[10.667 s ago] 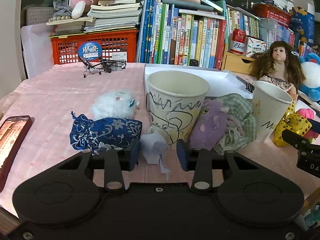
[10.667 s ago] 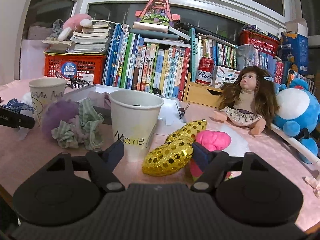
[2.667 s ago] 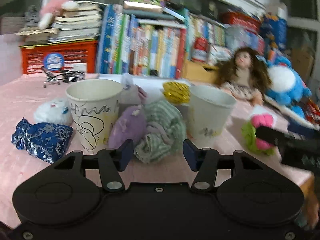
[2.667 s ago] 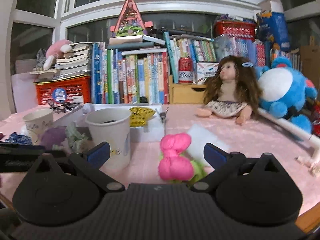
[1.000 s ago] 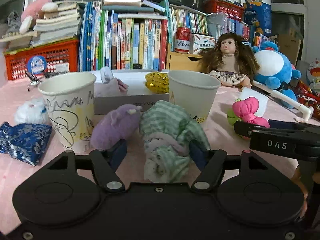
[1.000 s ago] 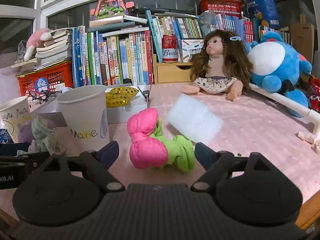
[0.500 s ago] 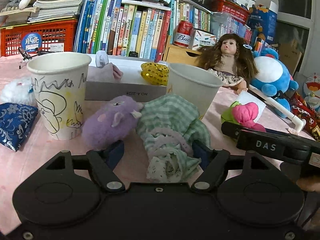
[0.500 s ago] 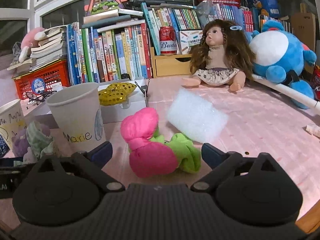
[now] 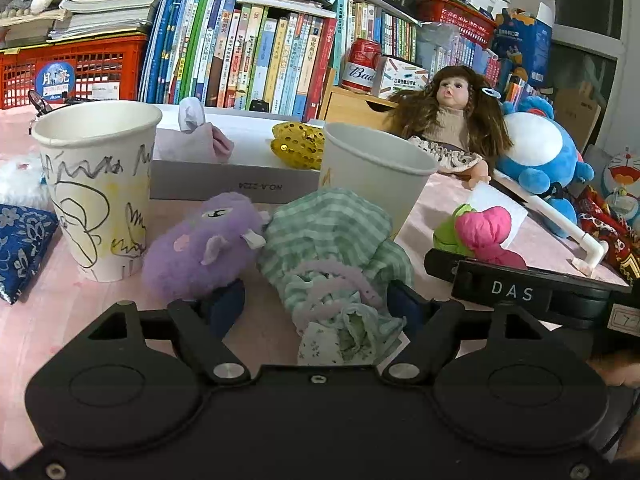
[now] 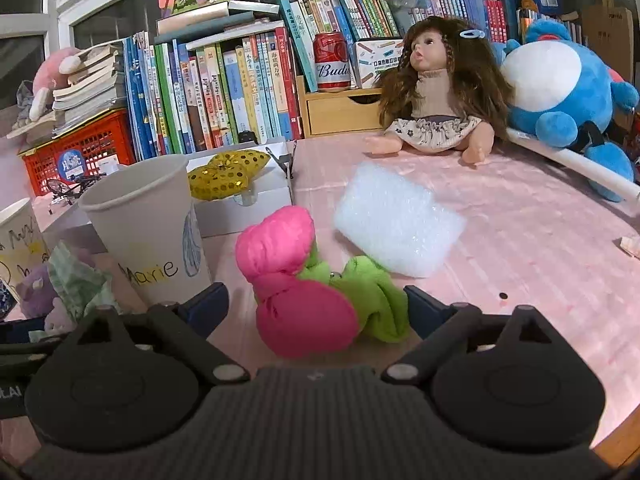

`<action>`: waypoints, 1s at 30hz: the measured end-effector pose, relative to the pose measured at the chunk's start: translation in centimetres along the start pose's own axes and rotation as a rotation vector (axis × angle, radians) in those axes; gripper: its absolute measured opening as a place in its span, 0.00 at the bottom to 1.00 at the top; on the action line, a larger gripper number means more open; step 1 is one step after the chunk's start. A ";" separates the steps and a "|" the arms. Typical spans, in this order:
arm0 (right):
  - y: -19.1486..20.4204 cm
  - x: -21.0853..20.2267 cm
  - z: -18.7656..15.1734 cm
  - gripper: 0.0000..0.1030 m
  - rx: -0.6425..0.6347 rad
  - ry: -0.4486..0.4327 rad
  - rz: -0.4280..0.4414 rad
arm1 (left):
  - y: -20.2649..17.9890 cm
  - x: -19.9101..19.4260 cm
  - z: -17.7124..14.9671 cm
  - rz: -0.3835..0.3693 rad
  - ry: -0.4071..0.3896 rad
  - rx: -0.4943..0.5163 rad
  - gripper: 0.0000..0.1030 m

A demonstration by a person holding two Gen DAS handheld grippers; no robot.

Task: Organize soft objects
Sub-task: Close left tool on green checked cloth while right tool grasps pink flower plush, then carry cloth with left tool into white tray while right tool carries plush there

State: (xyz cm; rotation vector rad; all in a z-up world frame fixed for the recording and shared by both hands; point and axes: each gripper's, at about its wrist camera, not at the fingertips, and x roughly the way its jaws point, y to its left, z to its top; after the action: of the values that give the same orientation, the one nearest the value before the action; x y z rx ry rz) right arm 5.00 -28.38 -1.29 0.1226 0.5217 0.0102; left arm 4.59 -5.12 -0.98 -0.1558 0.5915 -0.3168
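Left gripper (image 9: 318,306), jaws opening, now straddled the green checked cloth (image 9: 336,256) on the table (image 10: 540,240); right gripper (image 10: 316,306), jaws closing, flanked the pink-green bundle (image 10: 308,292), neither yet gripped.

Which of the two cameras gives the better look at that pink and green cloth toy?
The right wrist view: the pink and green cloth toy lies close, whole, between the right gripper's closing jaws. In the left wrist view it is small, off right, partly behind that gripper.
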 end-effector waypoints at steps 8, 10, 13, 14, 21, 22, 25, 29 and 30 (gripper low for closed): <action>0.5 -0.3 -0.4 0.70 -0.025 -0.002 0.020 | -0.4 0.4 0.5 -0.032 0.033 -0.009 0.42; 0.7 -0.5 -0.4 0.66 -0.036 -0.006 0.022 | -0.5 0.3 0.5 -0.028 0.035 -0.011 0.39; 0.9 -0.8 -0.5 0.60 -0.043 -0.014 0.022 | -0.7 -0.1 0.4 -0.022 0.031 -0.004 0.36; 0.9 -0.9 -0.5 0.58 -0.045 -0.018 0.021 | -0.8 -0.3 0.4 -0.021 0.026 0.006 0.36; 1.0 -2.6 0.3 0.49 -0.036 -0.079 0.037 | -2.1 -3.1 1.1 -0.024 -0.044 0.090 0.35; 1.0 -3.0 0.6 0.49 -0.033 -0.090 0.045 | -2.2 -3.5 1.4 -0.027 -0.053 0.093 0.35; 1.0 -3.9 1.4 0.49 -0.030 -0.123 0.064 | -2.2 -4.9 2.3 -0.033 -0.084 0.098 0.35; 1.0 -5.0 2.7 0.49 -0.022 -0.163 0.088 | -2.2 -6.8 3.8 -0.031 -0.130 0.118 0.35; 1.0 -5.2 3.0 0.49 -0.016 -0.171 0.095 | -2.1 -7.1 4.4 -0.030 -0.137 0.124 0.35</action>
State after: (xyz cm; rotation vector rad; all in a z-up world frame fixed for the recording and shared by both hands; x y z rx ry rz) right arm 1.98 -27.93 3.97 0.1317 0.3445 0.0961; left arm 0.98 -4.49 6.87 -0.0665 0.4331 -0.3675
